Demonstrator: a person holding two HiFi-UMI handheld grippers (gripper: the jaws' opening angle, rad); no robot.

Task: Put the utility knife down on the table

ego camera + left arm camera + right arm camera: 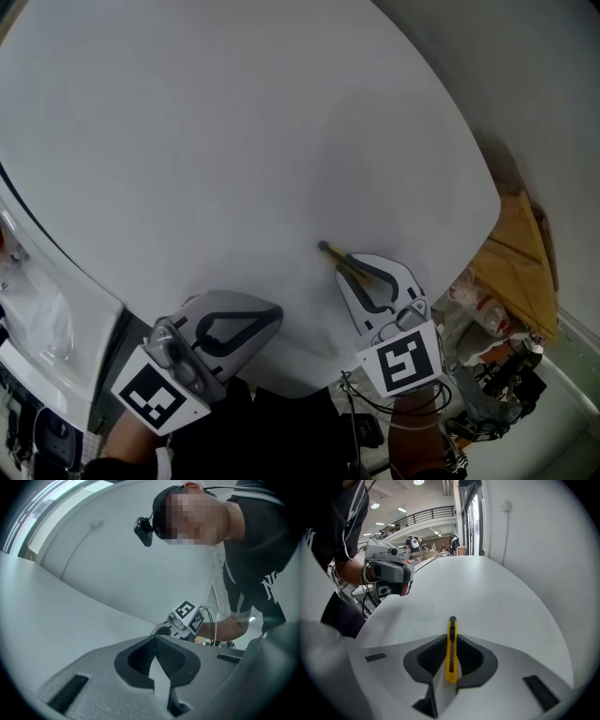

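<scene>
The left gripper is nearest, at the near edge of the white round table. Its jaws are pressed together at the tips and there is nothing between the dark pads.

Just to the right of it, the right gripper has its jaws closed on the utility knife. The yellow knife lies lengthwise between the two pads, standing on its narrow edge. Its back end is inside the jaws and its black front end comes out past the fingertips. The knife is over the table, not far from the near edge. I cannot tell if its tip touches the surface.

Below the left edge of the table there is a white tray-like thing with something like clear plastic in it. Beyond the right edge of the table lies a brown cardboard, with small clutter near it that is too unclear to name.
</scene>
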